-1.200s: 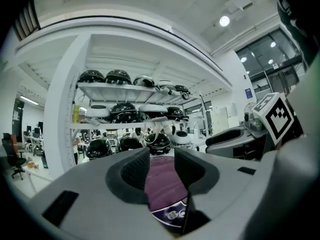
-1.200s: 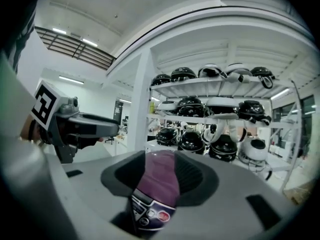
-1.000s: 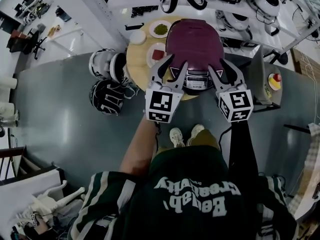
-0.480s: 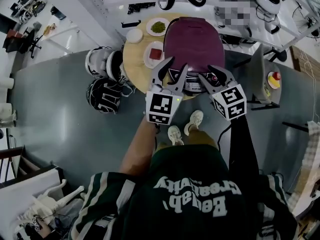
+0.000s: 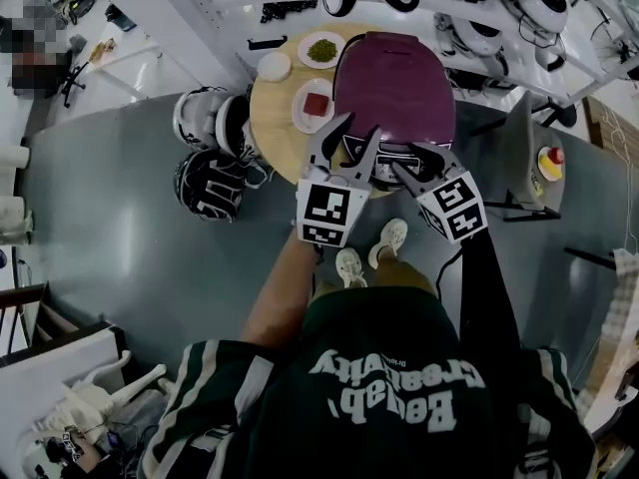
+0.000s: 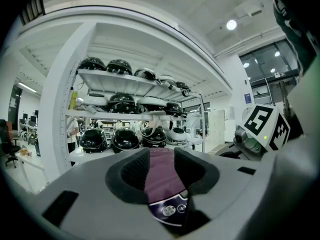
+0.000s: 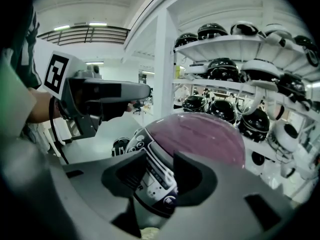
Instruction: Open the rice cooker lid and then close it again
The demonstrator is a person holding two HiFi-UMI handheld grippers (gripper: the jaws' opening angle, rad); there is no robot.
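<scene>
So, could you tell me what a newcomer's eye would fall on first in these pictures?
The rice cooker with its shut purple lid stands out first, sitting on the round wooden table in the upper middle of the head view. Just in front of it hover the left tool and the right tool, both open and gripping nothing. Behind the cooker, rows of black and white helmets fill both tool views.
</scene>
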